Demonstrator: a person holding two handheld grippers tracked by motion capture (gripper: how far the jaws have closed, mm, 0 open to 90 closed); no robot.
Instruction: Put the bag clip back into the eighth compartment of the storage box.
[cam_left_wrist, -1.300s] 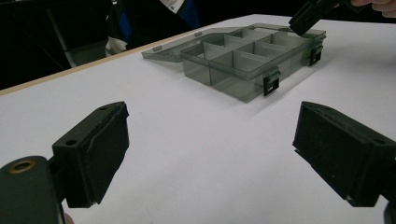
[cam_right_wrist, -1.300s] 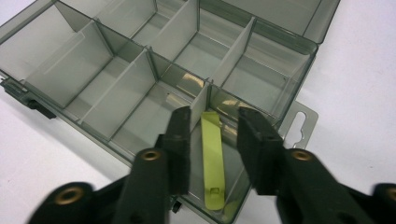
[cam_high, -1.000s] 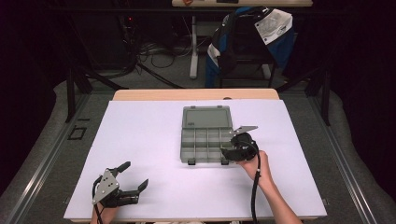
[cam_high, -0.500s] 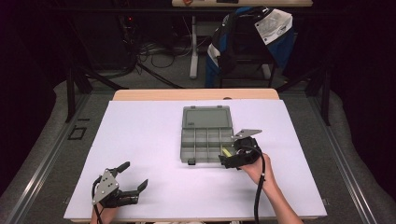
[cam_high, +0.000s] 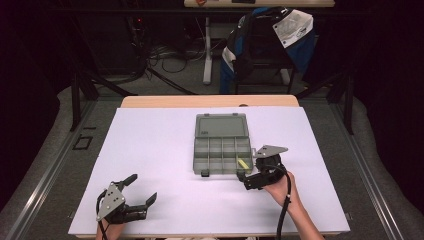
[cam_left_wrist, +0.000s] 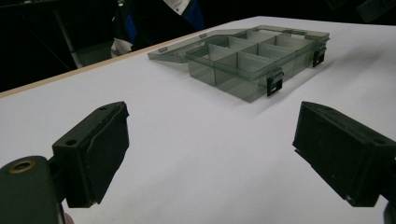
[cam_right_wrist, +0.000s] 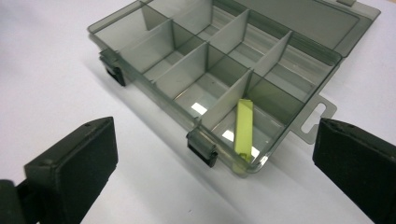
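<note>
Right gripper (cam_high: 248, 178): jaws spread, empty, just short of the compartment box (cam_right_wrist: 224, 70); yellow strip (cam_right_wrist: 243, 127) deposited ahead. Probable next step: withdraw or close lid.

Overhead light fell bright and even on the white table (cam_high: 165, 150) while the room behind lay dark; the organizer box (cam_right_wrist: 219, 70) cast soft shadows and showed small glare spots. Near jaws looked slightly blurred.

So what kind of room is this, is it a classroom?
More likely a lab or recording studio. A white table stands among dark curtains and floor cables, a person holds two grippers, left and right, and a grey plastic box lies open.
</note>
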